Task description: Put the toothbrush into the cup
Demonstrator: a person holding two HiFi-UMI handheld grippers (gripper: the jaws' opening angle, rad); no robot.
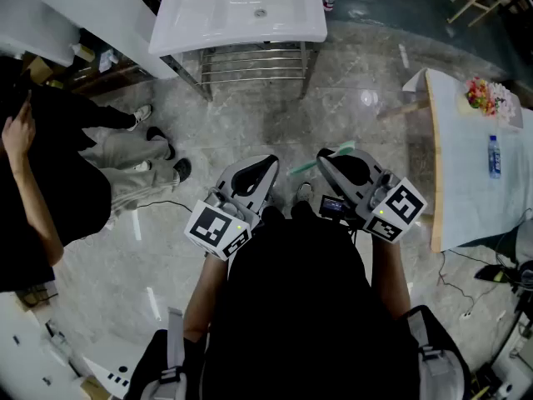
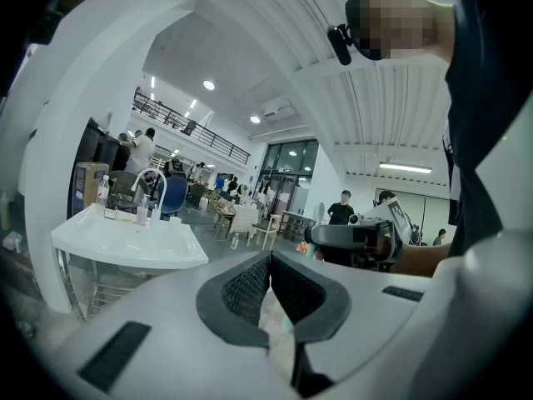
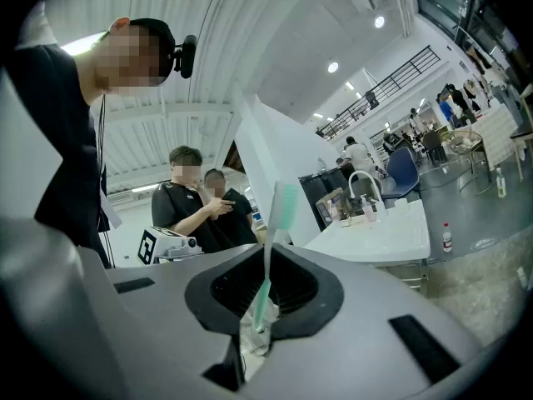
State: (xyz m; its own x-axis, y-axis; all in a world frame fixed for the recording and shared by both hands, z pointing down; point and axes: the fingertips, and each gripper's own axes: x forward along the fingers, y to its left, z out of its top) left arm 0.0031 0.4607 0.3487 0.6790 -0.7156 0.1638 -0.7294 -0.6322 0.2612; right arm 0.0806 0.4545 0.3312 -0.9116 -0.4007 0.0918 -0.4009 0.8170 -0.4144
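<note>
A pale green toothbrush [image 3: 281, 211] stands up between the pads of my right gripper [image 3: 268, 257], which is shut on its handle. In the head view the toothbrush [image 1: 310, 165] sticks out to the left from the right gripper [image 1: 326, 160], above the marble floor. My left gripper [image 1: 268, 165] is held beside it at about the same height; its pads [image 2: 250, 286] meet with nothing between them. A white sink [image 1: 241, 11] on a metal stand lies ahead, with small things round its faucet [image 2: 150, 182]. I cannot make out a cup among them.
Two people [image 1: 50, 165] stand at the left, near the sink. At the right is a table [image 1: 475, 165] with flowers and a water bottle [image 1: 495, 157]. A chrome rack [image 1: 250, 61] hangs under the sink. Chairs and more people fill the hall behind.
</note>
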